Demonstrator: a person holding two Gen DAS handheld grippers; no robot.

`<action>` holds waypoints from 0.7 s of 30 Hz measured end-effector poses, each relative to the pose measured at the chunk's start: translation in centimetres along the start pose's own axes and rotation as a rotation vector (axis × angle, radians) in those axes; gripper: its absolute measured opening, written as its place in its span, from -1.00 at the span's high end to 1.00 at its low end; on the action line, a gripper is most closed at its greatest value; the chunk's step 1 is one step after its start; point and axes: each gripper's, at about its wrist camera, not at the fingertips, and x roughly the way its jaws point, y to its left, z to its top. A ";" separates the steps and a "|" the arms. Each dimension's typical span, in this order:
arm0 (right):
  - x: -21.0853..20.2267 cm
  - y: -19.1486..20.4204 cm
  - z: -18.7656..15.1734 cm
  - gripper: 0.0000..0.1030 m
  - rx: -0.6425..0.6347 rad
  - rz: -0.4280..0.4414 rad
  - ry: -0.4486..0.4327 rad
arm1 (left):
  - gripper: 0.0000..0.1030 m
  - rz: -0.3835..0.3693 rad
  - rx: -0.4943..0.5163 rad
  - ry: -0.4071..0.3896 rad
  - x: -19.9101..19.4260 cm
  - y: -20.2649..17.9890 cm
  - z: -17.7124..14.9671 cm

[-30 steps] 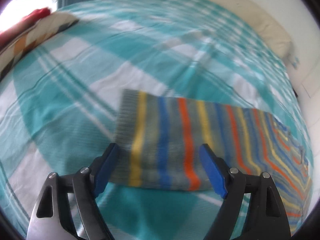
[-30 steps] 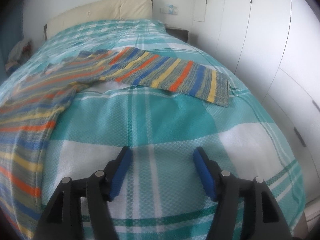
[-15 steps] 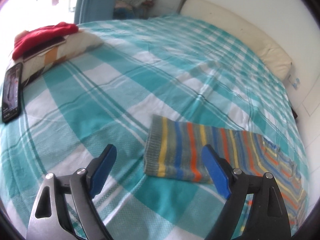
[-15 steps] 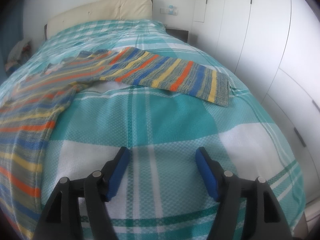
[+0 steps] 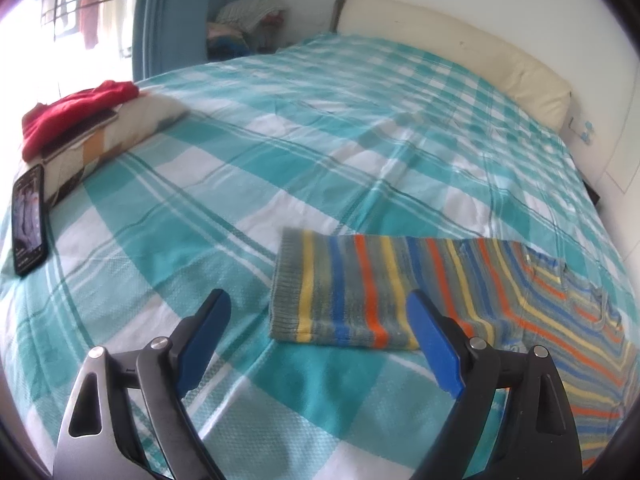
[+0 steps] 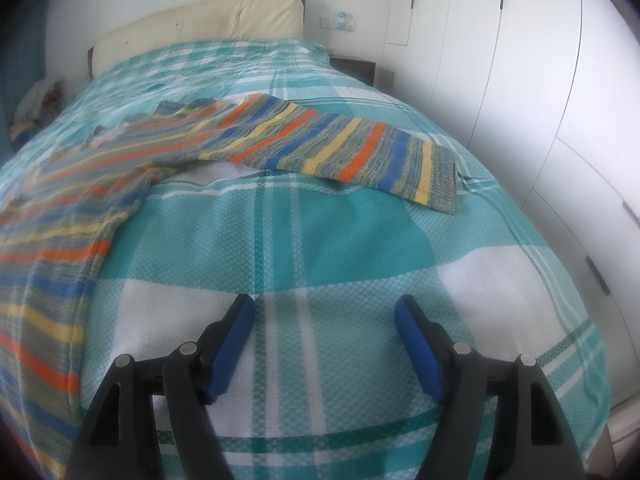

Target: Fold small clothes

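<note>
Stripes run across the knitted sweater in grey, yellow, blue and orange, and I see it spread flat on the bed, over a teal and white checked cover. From my left wrist view one sleeve reaches toward me, ending in a ribbed grey cuff, and the bands there lie straight across the sleeve; further right, on the body, they fan out on a slant. My left tool hangs just short of that cuff with its blue pads spread wide and nothing between them. From the right wrist view the other sleeve stretches out toward the bed's right edge, its cuff lying flat on the cover, while the body of the sweater drapes down the left side of the frame, a little rumpled near the armpit. My right tool is well apart from the knit, over bare checked cover, fingers parted and empty. At the far left of the bed I see a black phone beside a patterned pillow with a red garment on top. A cream headboard closes the far end.
</note>
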 end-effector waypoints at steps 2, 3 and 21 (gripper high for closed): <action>0.0 0.0 0.0 -0.42 0.000 -0.002 0.000 | -0.76 0.005 0.011 -0.001 0.0 -0.3 -0.1; 0.0 0.0 0.0 -0.42 0.000 -0.003 -0.001 | -0.76 0.007 0.016 -0.002 0.0 -0.4 -0.1; 0.1 0.0 -0.1 -0.43 -0.001 -0.003 -0.002 | -0.79 0.026 0.046 -0.031 -0.7 -1.1 -0.3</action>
